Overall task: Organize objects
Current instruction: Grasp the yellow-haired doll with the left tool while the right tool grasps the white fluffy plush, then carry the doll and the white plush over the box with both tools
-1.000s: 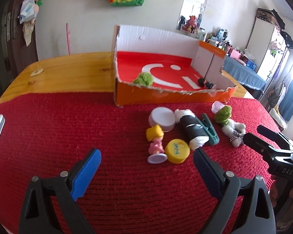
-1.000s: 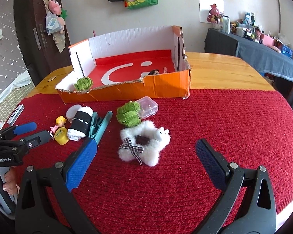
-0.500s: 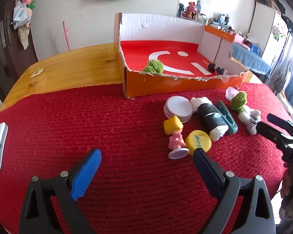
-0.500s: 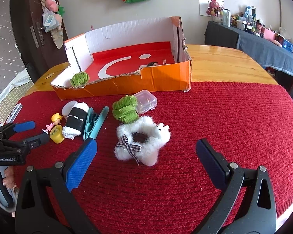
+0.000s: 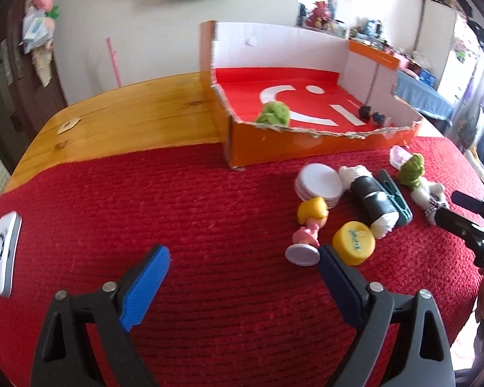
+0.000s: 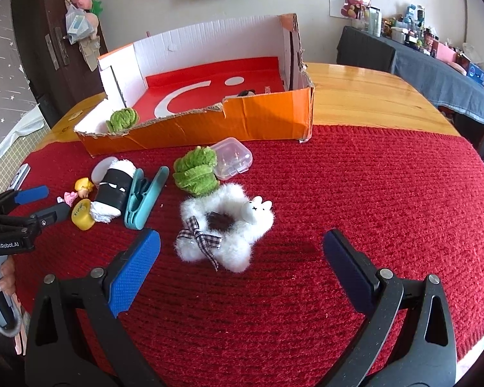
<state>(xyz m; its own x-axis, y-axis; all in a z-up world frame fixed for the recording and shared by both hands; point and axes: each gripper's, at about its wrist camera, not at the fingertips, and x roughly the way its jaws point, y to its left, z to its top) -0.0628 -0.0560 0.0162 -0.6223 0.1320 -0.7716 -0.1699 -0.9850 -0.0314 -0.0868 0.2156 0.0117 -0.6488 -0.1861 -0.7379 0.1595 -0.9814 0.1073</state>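
The left gripper (image 5: 243,267) is narrowing its still-wide jaws on nothing, its right pad nearing the doll (image 5: 308,225) and yellow cap (image 5: 353,243). The right gripper (image 6: 240,251) is gaping empty before the white scrunchie (image 6: 229,225). The orange box (image 6: 267,122) is standing beyond that scrunchie.

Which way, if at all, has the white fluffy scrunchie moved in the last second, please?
No. The white fluffy scrunchie still lies just in front of the green scrunchie and clear case, before the orange box; only the view shifted.
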